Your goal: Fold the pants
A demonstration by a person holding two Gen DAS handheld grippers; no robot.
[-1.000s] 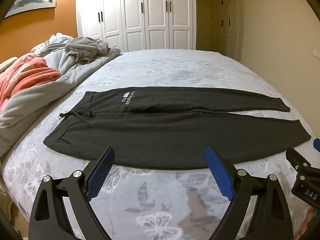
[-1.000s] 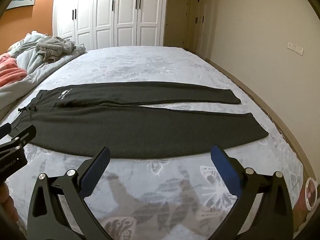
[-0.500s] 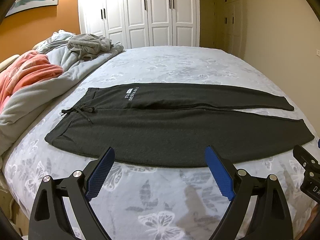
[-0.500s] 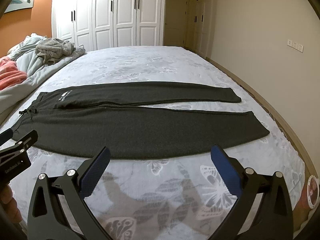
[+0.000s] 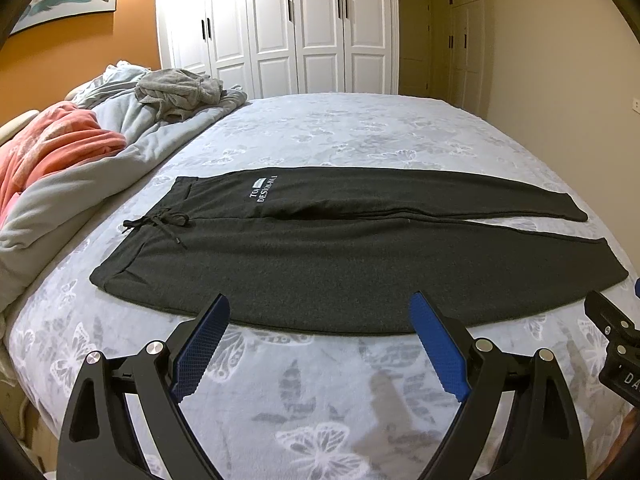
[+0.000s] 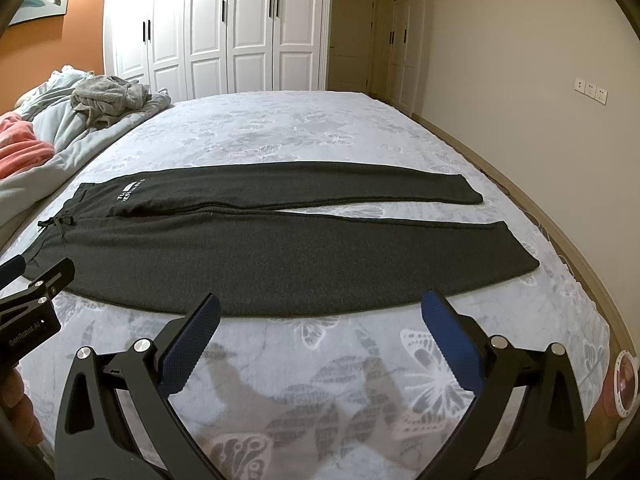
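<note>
- Since a second ago you have raised both grippers slightly; nothing else moved.
- Your left gripper [image 5: 318,322] and right gripper [image 6: 320,320] hang released, holding nothing.
- Dark pants [image 5: 352,256] lie flat just ahead on the bed [image 5: 320,380], unfolded.

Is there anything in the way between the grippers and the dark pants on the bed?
Nothing visible. Only bare butterfly-print bedsheet lies between each open hand-held gripper (left, right) and the near edge of the pants. The piled blankets sit off beside the waistband end, clear of the path.
</note>
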